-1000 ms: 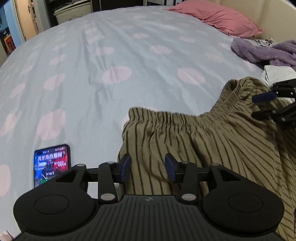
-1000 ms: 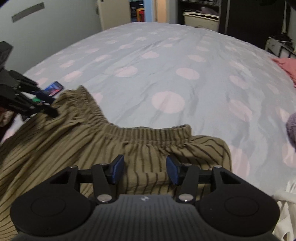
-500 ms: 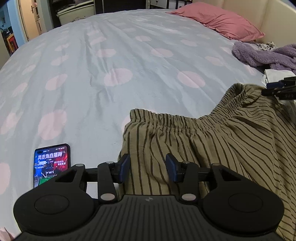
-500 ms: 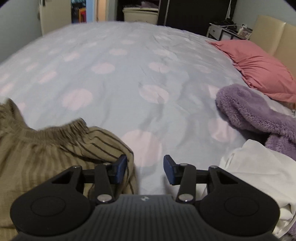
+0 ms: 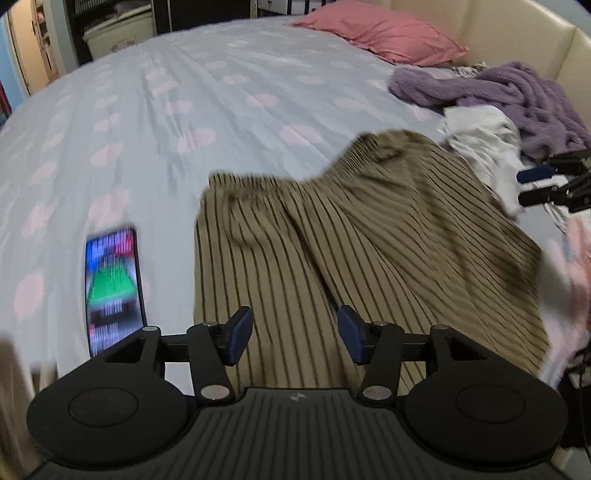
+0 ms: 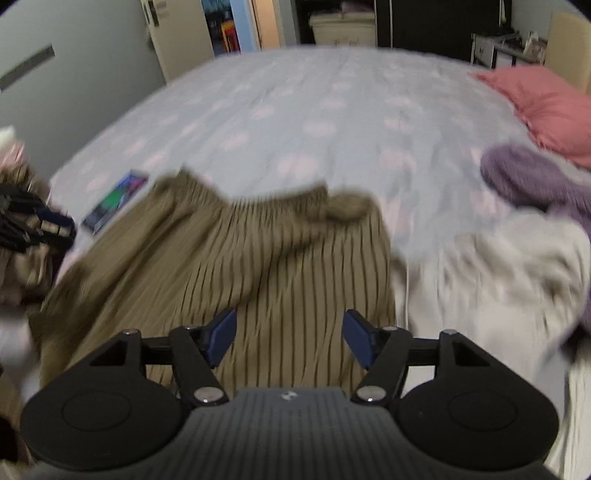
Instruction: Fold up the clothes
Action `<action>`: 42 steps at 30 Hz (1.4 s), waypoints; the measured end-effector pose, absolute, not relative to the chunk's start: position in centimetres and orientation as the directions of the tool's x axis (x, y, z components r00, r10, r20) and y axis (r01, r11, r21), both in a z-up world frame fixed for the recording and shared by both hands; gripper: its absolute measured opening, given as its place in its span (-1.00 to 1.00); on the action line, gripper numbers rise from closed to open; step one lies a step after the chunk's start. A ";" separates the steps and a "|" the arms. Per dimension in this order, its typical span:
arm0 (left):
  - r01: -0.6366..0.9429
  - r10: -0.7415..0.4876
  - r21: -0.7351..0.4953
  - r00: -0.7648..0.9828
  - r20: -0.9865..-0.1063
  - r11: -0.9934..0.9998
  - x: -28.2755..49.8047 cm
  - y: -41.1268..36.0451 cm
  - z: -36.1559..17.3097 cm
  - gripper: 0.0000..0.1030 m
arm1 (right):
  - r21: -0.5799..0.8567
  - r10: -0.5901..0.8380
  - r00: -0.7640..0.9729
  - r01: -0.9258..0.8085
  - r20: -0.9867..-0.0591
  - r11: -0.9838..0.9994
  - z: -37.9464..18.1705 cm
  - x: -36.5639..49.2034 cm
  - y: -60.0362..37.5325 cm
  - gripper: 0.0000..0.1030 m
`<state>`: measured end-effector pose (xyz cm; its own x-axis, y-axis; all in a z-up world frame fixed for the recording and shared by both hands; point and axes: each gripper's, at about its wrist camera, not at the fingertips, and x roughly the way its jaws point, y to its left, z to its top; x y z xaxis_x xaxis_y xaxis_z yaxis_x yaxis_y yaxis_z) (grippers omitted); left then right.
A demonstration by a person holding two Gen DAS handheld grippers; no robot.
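Observation:
An olive garment with dark stripes (image 5: 332, 236) lies spread on the bed, its elastic waistband at the far side; it also shows in the right wrist view (image 6: 266, 258). My left gripper (image 5: 294, 334) is open and empty, above the garment's near left part. My right gripper (image 6: 289, 336) is open and empty, above its near right part. It also shows at the right edge of the left wrist view (image 5: 543, 184). The left gripper shows at the left edge of the right wrist view (image 6: 33, 221).
A lit phone (image 5: 112, 284) lies on the dotted blue bedsheet (image 5: 184, 92) left of the garment. A white garment (image 6: 498, 269) and a purple fleece (image 5: 517, 96) lie to the right. A pink pillow (image 5: 373, 33) is at the headboard.
Both grippers have pulled back and up from the waistband, so more of the striped garment shows. The right view has swung back left onto the garment. Both views are motion-blurred.

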<state>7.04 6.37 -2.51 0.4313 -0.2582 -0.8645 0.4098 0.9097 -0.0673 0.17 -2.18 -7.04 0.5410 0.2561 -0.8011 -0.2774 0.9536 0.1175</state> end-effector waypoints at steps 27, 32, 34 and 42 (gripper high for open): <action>0.007 -0.357 -0.372 0.299 -0.885 0.928 -4.9 16.1 -10.3 0.04 | 0.353 0.290 0.368 0.116 -0.883 0.928 -14.9 -13.3 -2.9 0.31; -0.050 -0.323 -0.355 0.313 -0.893 0.934 -4.7 16.8 -10.7 0.04 | 0.354 0.294 0.362 0.111 -0.885 0.928 -15.5 -13.5 -2.5 0.31; -0.067 -0.331 -0.370 0.322 -0.887 0.927 -4.8 17.1 -10.8 0.03 | 0.353 0.295 0.362 0.105 -0.884 0.930 -15.6 -13.4 -2.5 0.31; -0.134 -0.333 -0.412 0.393 -0.857 0.901 -5.3 19.0 -9.6 -1.00 | 0.365 0.307 0.378 0.092 -0.874 0.926 -15.1 -12.9 -3.0 0.31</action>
